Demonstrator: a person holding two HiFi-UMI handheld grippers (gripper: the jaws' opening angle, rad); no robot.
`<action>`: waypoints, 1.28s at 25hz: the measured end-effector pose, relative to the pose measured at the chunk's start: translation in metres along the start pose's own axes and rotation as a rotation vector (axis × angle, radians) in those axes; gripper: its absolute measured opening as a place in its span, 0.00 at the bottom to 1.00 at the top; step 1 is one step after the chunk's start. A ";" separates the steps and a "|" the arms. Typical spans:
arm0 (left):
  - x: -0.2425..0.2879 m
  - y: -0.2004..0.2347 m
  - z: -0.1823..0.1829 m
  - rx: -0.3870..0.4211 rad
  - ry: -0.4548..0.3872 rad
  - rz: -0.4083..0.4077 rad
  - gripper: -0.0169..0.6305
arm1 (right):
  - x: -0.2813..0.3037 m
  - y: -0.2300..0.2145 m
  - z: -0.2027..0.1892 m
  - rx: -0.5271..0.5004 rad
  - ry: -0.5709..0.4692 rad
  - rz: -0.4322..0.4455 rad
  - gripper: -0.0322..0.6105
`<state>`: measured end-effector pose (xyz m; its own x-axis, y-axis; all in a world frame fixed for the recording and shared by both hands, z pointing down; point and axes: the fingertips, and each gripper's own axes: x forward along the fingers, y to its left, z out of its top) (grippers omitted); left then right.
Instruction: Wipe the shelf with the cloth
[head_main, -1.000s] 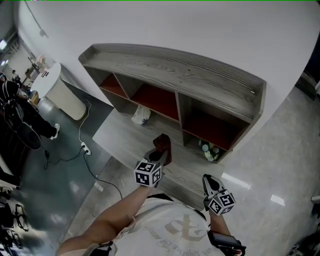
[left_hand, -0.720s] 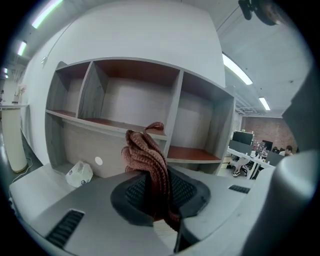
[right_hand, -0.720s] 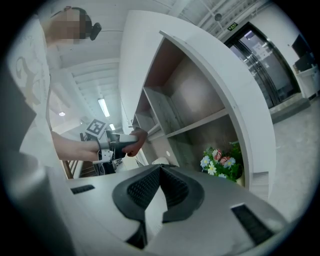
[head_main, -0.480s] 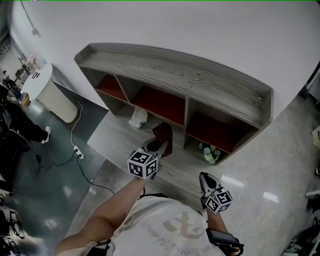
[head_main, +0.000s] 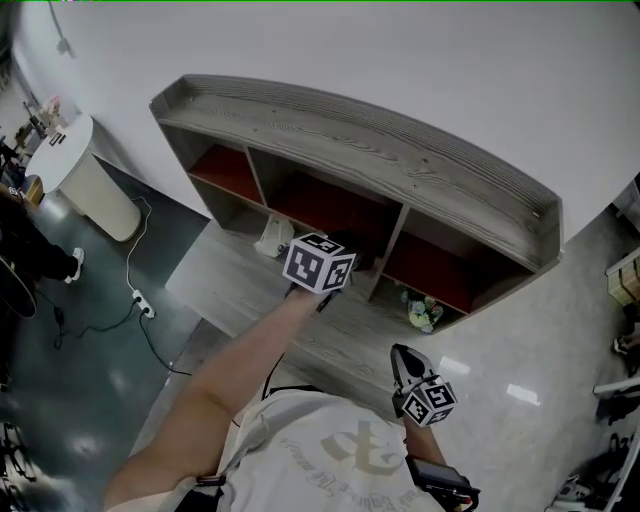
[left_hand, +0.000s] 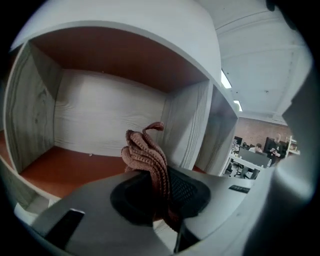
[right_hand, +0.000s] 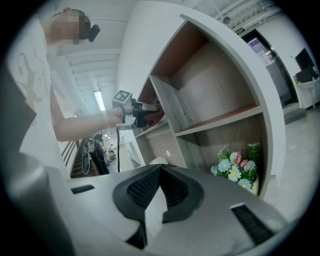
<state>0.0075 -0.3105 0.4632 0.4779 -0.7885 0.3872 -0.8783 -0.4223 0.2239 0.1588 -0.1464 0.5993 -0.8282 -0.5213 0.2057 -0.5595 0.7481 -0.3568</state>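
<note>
The grey wooden shelf (head_main: 400, 150) has red-lined compartments. My left gripper (head_main: 335, 255) reaches to the mouth of the middle upper compartment, its marker cube hiding most of the jaws in the head view. In the left gripper view that gripper (left_hand: 155, 185) is shut on a folded reddish-brown knitted cloth (left_hand: 146, 156), which sticks up in front of the compartment's red floor (left_hand: 65, 167). My right gripper (head_main: 405, 360) hangs low near my body, away from the shelf; its jaws (right_hand: 160, 172) meet at the tips with nothing between them.
A small pot of artificial flowers (head_main: 422, 308) stands in the lower right compartment, also seen as flowers (right_hand: 235, 170). A white bag-like object (head_main: 277, 235) lies on the lower ledge at left. A white round bin (head_main: 95, 180) and a floor cable (head_main: 140, 305) are far left.
My left gripper has moved forward and up with the cloth, from in front of the lower ledge to the middle compartment's opening. The right gripper has barely moved.
</note>
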 end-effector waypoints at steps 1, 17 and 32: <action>0.007 -0.001 0.003 0.005 0.016 -0.015 0.14 | 0.001 0.002 0.000 -0.001 0.000 -0.007 0.06; 0.056 0.008 -0.007 0.157 0.244 0.009 0.13 | 0.004 0.012 0.002 -0.015 0.005 -0.090 0.06; 0.032 0.063 -0.003 0.148 0.224 0.084 0.13 | 0.022 0.023 -0.003 -0.004 0.014 -0.080 0.06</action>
<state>-0.0329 -0.3610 0.4922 0.3795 -0.7121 0.5906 -0.8997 -0.4329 0.0562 0.1281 -0.1394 0.5988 -0.7813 -0.5737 0.2458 -0.6238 0.7059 -0.3356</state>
